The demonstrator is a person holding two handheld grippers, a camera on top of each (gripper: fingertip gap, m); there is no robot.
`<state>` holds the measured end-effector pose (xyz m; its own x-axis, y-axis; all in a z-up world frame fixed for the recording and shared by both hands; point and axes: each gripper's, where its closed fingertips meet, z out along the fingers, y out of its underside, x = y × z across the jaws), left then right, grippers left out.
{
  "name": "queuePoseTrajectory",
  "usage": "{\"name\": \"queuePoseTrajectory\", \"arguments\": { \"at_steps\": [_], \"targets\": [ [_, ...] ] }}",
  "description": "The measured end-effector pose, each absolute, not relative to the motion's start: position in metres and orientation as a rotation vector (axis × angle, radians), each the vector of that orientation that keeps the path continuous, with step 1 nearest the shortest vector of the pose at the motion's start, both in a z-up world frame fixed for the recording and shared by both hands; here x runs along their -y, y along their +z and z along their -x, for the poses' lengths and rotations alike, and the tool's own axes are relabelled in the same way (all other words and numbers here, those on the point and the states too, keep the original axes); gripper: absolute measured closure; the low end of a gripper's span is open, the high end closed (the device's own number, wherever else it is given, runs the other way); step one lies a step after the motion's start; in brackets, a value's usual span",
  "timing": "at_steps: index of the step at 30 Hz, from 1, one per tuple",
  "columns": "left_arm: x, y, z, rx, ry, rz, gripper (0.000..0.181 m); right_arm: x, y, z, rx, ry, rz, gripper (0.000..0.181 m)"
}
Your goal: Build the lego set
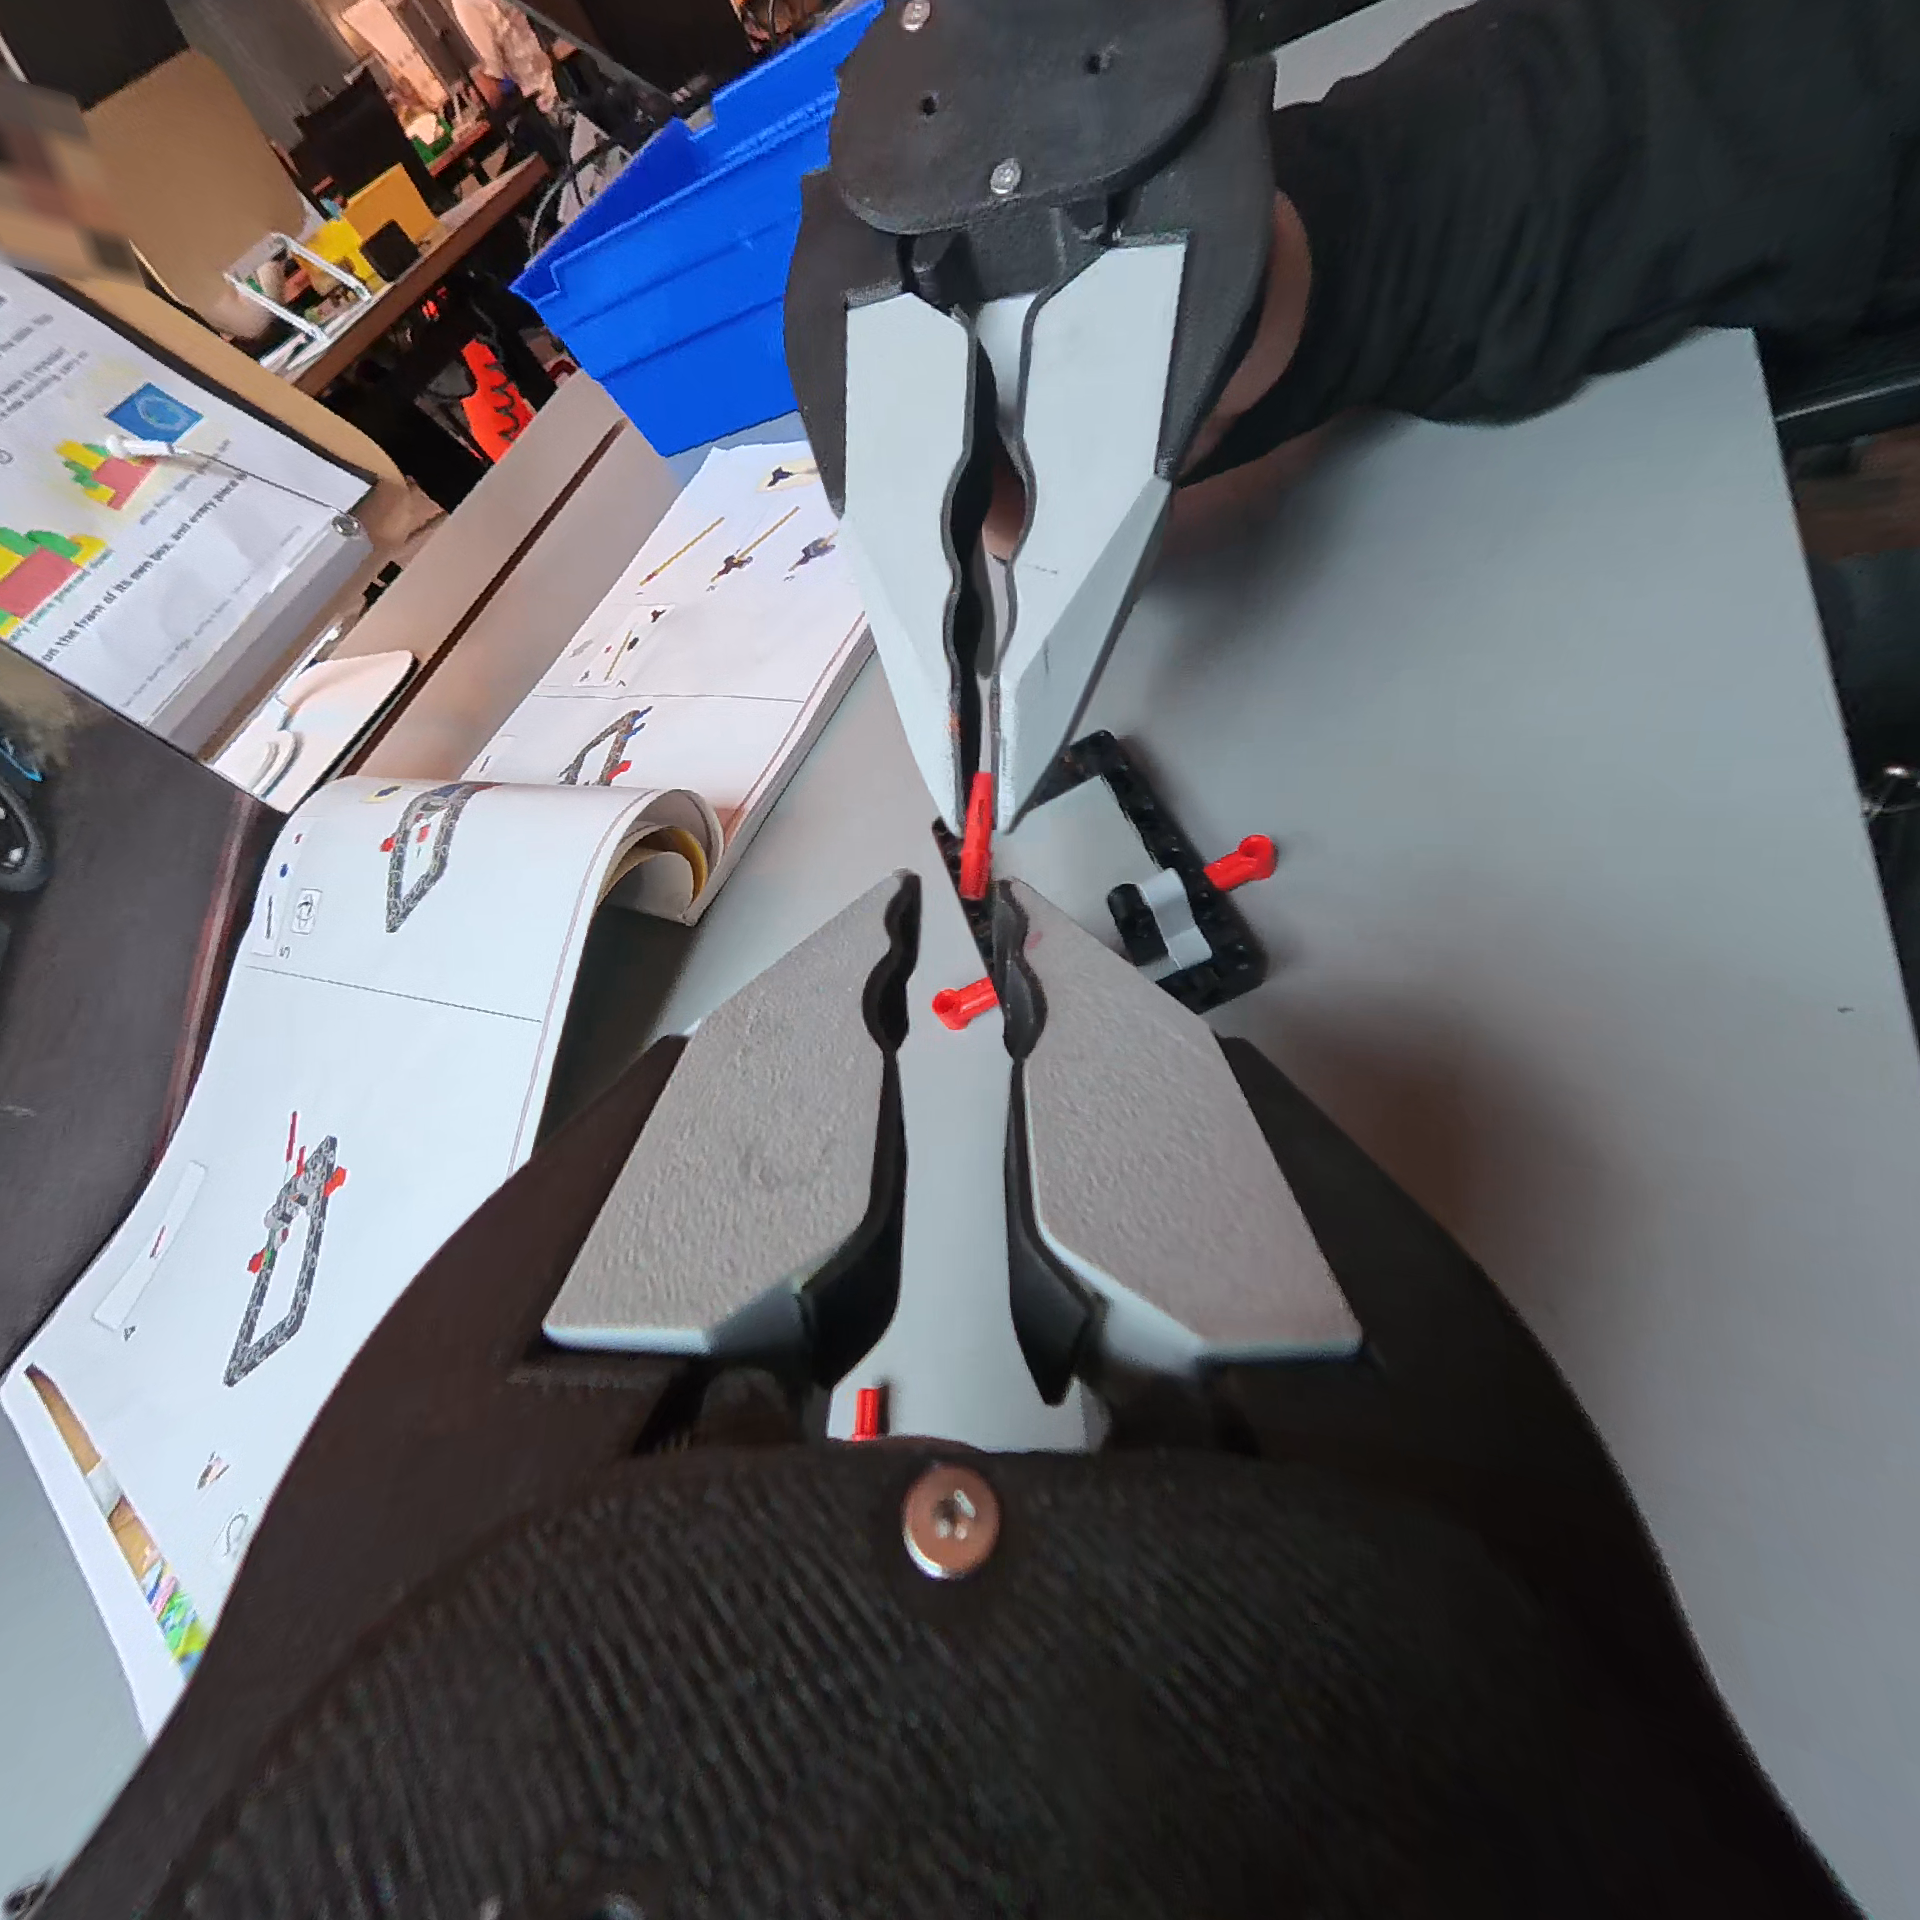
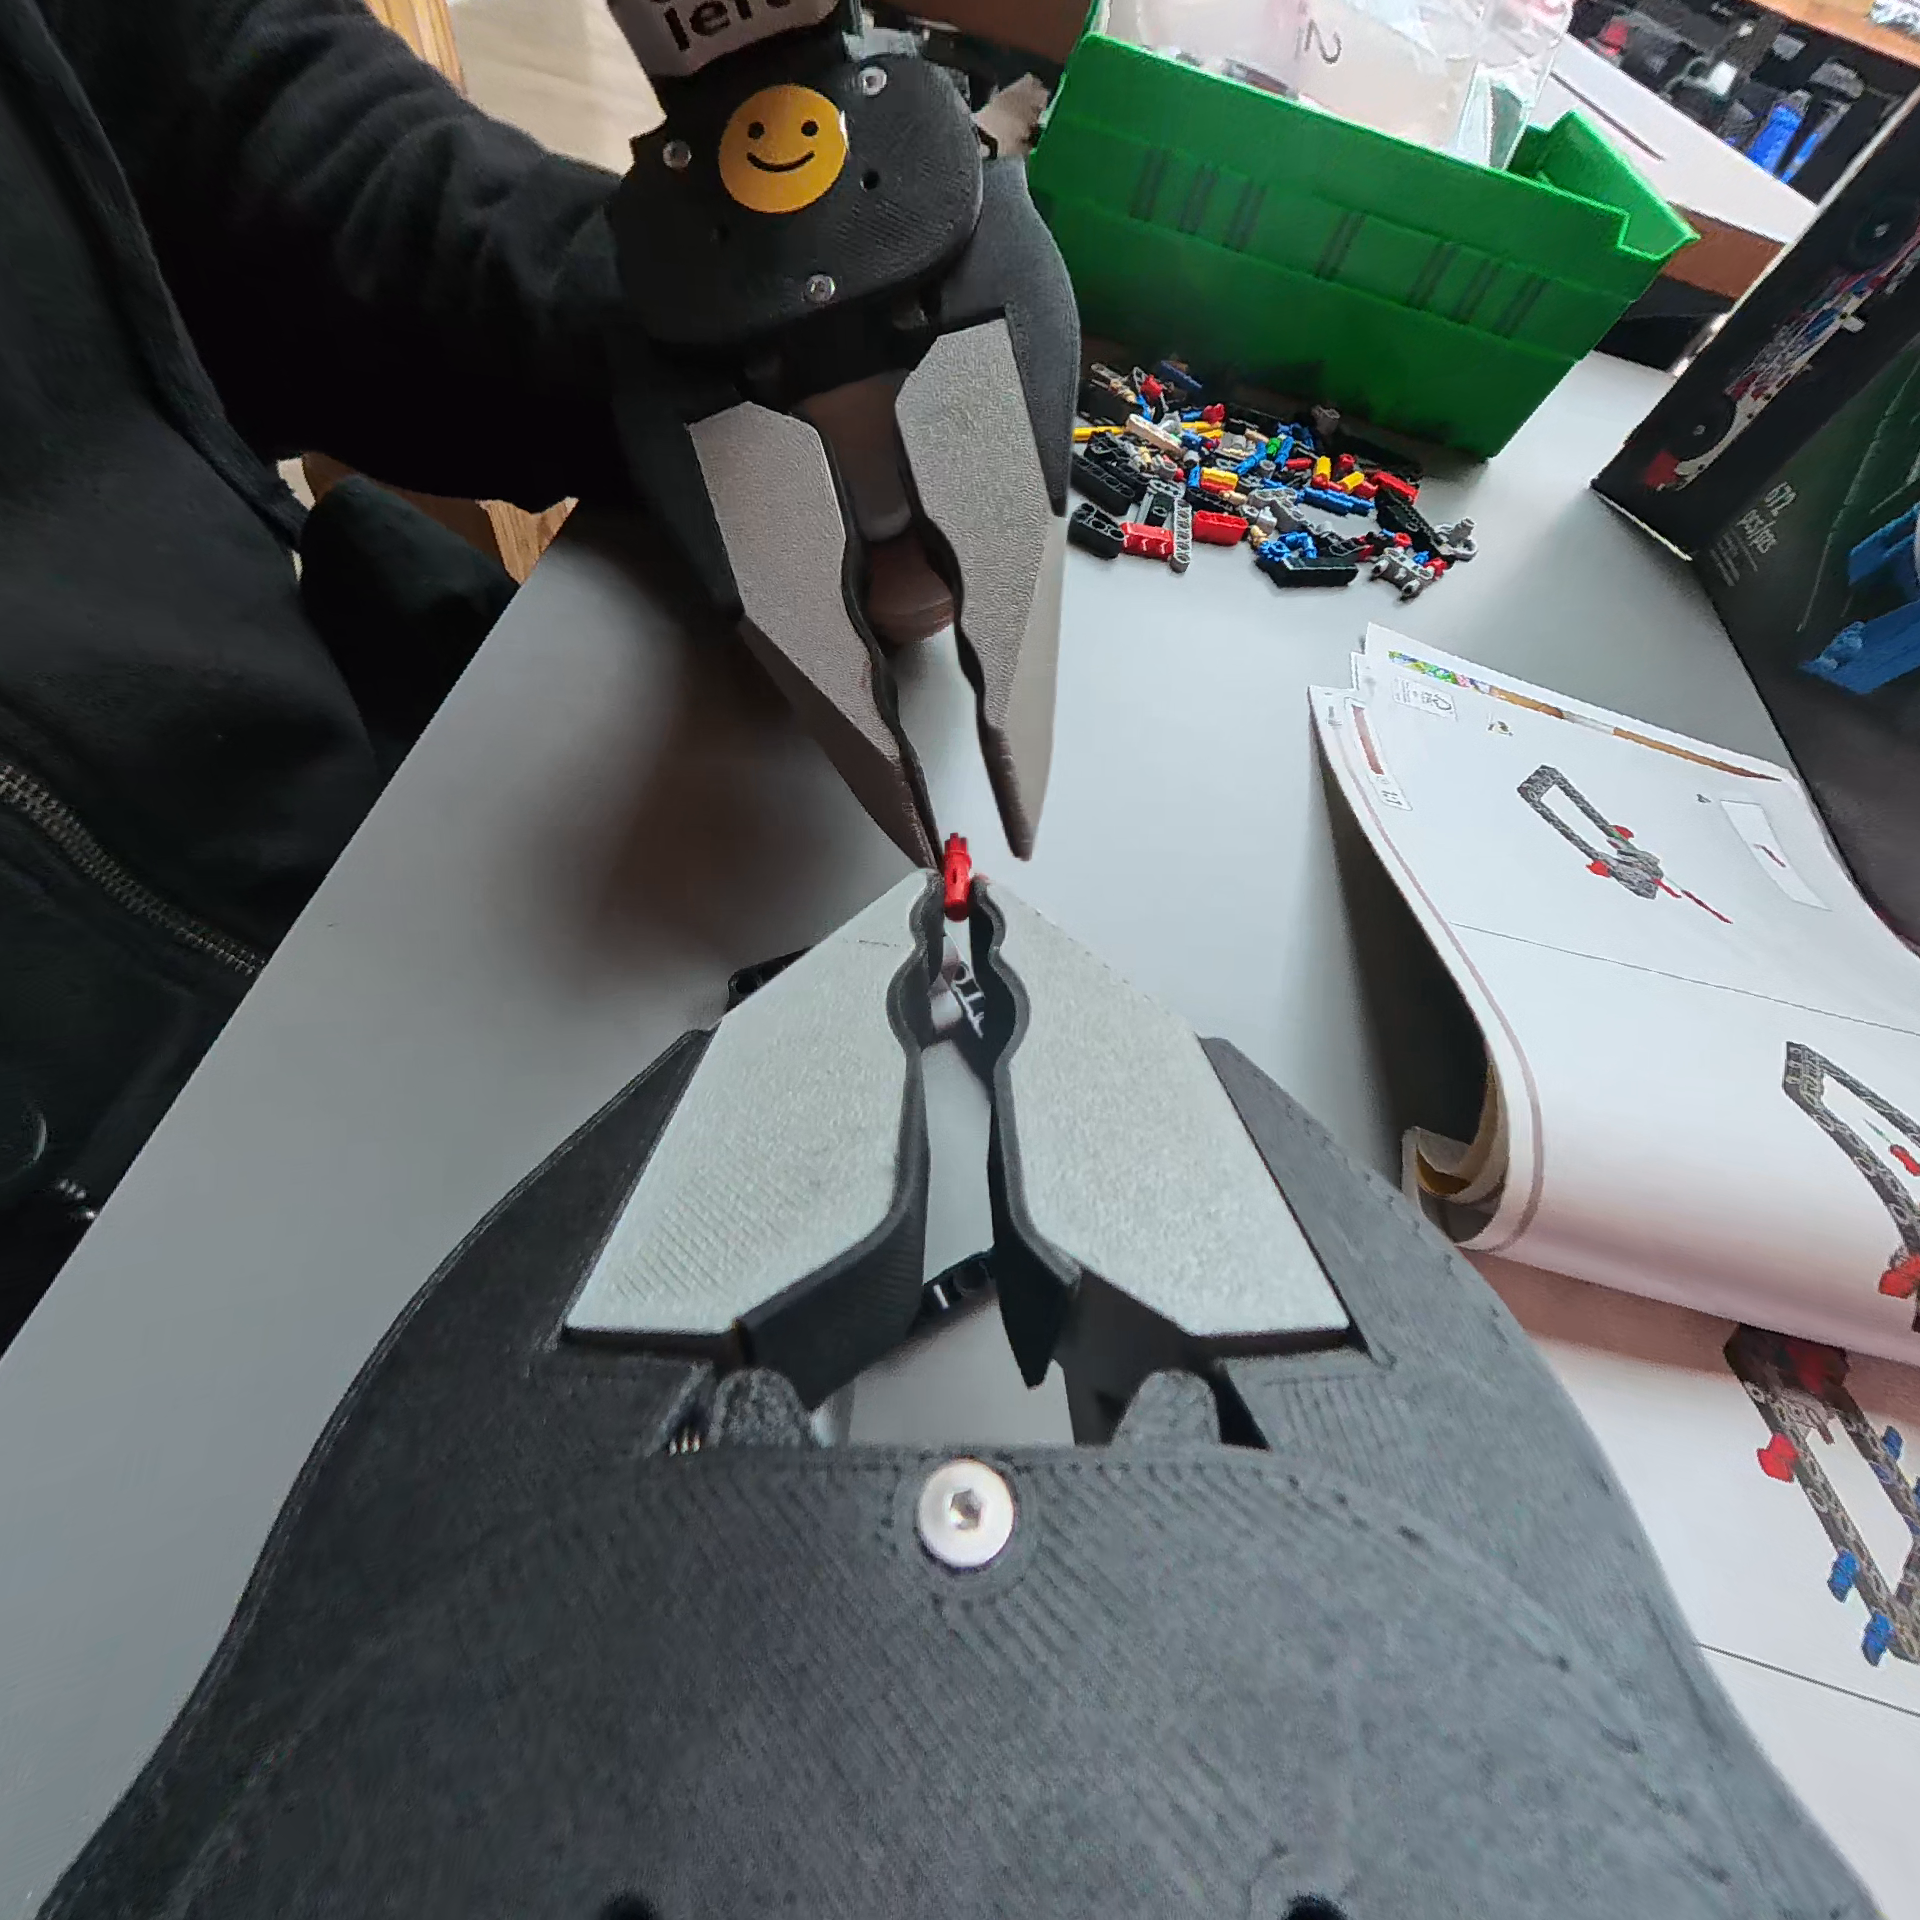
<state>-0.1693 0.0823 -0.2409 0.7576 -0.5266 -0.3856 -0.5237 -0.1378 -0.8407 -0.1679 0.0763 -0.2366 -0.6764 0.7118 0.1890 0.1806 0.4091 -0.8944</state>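
A black beam frame (image 1: 1155,823) lies on the grey table (image 1: 1507,727). It carries a grey piece (image 1: 1176,914) and red pins (image 1: 1238,862) sticking out at its sides. My right gripper (image 2: 958,896) is shut on a red pin (image 2: 954,868) and holds it tip-down over the frame's near beam. In the left wrist view it (image 1: 977,821) comes in from the top. My left gripper (image 1: 958,899) is open, its right finger against the frame's beam. It also shows in the right wrist view (image 2: 975,850), facing the right gripper tip to tip. Another red pin (image 1: 868,1413) lies under the left gripper.
An open instruction booklet (image 1: 416,987) lies left of the frame and shows in the right wrist view (image 2: 1662,987). A pile of loose pieces (image 2: 1247,488) sits before a green bin (image 2: 1330,249). A blue bin (image 1: 675,281) and the dark set box (image 2: 1818,416) stand at the table's edges. Only a small space, under 4 cm, lies between the two pairs of fingers.
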Motion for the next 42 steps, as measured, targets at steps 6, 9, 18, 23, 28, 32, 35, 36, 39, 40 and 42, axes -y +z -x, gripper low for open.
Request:
{"name": "queuePoseTrajectory", "arguments": {
  "at_steps": [6,9,18,23,28,32,35,36,39,40,42],
  "targets": [
    [-0.082,-0.24,0.17,-0.806,-0.043,1.787,0.171,-0.081,-0.231,0.169,2.075,1.281,0.78,0.18],
    [-0.081,-0.24,0.169,-0.814,-0.04,1.785,0.172,-0.08,-0.233,0.169,2.083,1.282,0.778,0.18],
    [-0.081,-0.242,0.167,-0.832,-0.037,1.787,0.178,-0.076,-0.235,0.169,2.1,1.274,0.767,0.18],
    [-0.08,-0.243,0.167,-0.841,-0.034,1.794,0.178,-0.075,-0.237,0.169,2.106,1.257,0.762,0.18],
    [-0.08,-0.245,0.166,-0.851,-0.039,1.801,0.179,-0.073,-0.241,0.17,2.125,1.211,0.753,0.18],
    [-0.08,-0.249,0.165,-0.87,-0.022,1.816,0.178,-0.073,-0.243,0.17,2.134,1.19,0.743,0.18],
    [-0.081,-0.249,0.165,-0.868,-0.011,1.816,0.178,-0.073,-0.244,0.169,2.137,1.177,0.737,0.18],
    [-0.081,-0.249,0.166,-0.864,-0.008,1.814,0.178,-0.074,-0.244,0.17,2.135,1.178,0.737,0.18],
    [-0.084,-0.246,0.17,-0.821,-0.007,1.823,0.171,-0.08,-0.241,0.17,2.115,1.195,0.765,0.18],
    [-0.084,-0.246,0.171,-0.812,-0.024,1.832,0.168,-0.085,-0.239,0.17,2.097,1.196,0.78,0.18],
    [-0.084,-0.247,0.173,-0.785,-0.071,1.86,0.164,-0.099,-0.237,0.171,2.062,1.18,0.821,0.18]
  ]
}}
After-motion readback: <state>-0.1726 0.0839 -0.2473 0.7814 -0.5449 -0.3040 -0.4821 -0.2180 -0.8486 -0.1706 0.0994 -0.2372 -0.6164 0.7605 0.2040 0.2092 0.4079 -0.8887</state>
